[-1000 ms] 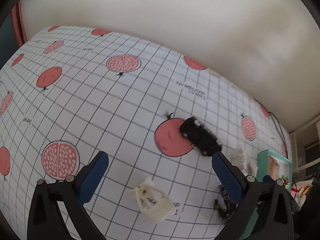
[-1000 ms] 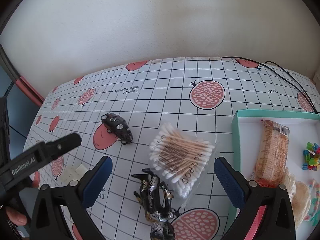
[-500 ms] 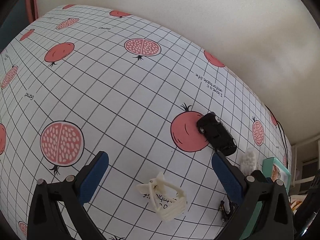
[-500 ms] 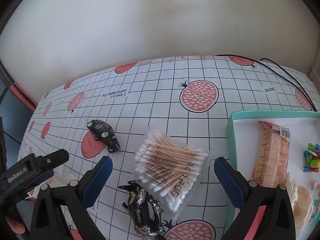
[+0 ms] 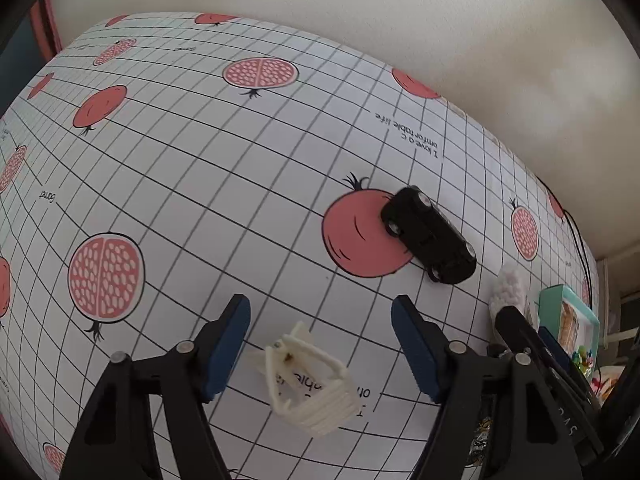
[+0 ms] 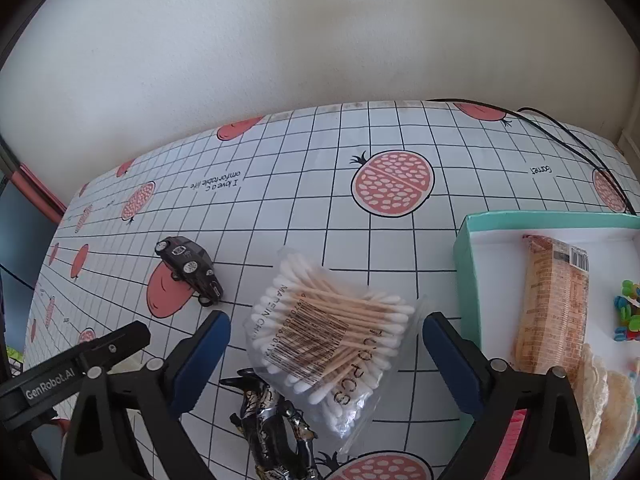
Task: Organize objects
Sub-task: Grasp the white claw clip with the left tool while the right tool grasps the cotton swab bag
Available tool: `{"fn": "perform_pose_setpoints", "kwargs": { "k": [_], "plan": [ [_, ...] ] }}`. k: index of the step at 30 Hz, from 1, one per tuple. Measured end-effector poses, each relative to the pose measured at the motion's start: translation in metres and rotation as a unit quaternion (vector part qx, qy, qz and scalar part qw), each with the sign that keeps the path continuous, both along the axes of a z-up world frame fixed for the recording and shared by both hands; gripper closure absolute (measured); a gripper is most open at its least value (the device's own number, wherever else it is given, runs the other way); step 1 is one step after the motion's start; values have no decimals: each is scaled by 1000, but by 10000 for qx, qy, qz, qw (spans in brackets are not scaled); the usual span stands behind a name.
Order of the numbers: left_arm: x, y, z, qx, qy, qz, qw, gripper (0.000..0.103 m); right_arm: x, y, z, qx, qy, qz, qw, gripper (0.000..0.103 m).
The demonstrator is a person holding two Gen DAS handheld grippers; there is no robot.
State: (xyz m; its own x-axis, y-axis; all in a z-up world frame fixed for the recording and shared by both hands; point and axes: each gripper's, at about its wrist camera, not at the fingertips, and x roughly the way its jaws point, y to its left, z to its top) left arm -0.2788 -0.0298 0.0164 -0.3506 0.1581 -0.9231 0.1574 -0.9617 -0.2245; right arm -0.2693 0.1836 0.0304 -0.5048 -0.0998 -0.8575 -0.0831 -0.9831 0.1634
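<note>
A cream hair claw clip [image 5: 310, 382] lies on the pomegranate tablecloth between the blue pads of my open left gripper [image 5: 320, 344], which hovers just over it. A black toy car [image 5: 428, 235] sits beyond, to the right. In the right wrist view a clear bag of cotton swabs [image 6: 332, 330] lies between the fingers of my open right gripper [image 6: 326, 356]. The toy car [image 6: 190, 268] is at its left and dark foil-wrapped candies [image 6: 276, 428] lie close below. A teal box [image 6: 466, 256] at the right holds a biscuit packet [image 6: 554, 304], round crackers and coloured clips.
The wall runs along the table's far edge. A black cable [image 6: 568, 140] crosses the back right corner. The left gripper's arm [image 6: 72, 368] shows at the lower left of the right wrist view. The tablecloth [image 5: 200, 160] to the left carries only its print.
My left gripper has come down and forward so the claw clip now lies between its pads, and its fingers stand narrower. My right gripper has drawn closer over the cotton swab bag.
</note>
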Motion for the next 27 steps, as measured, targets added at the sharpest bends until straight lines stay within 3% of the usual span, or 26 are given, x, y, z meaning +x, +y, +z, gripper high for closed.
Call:
{"fn": "perform_pose_setpoints", "kwargs": {
  "k": [7, 27],
  "plan": [
    [1, 5, -4, 29, -63, -69, 10000, 30, 0, 0, 1, 62, -20, 9, 10000, 12],
    [1, 11, -3, -171, -49, -136, 9997, 63, 1, -1, 0, 95, -14, 9, 10000, 26]
  ]
}}
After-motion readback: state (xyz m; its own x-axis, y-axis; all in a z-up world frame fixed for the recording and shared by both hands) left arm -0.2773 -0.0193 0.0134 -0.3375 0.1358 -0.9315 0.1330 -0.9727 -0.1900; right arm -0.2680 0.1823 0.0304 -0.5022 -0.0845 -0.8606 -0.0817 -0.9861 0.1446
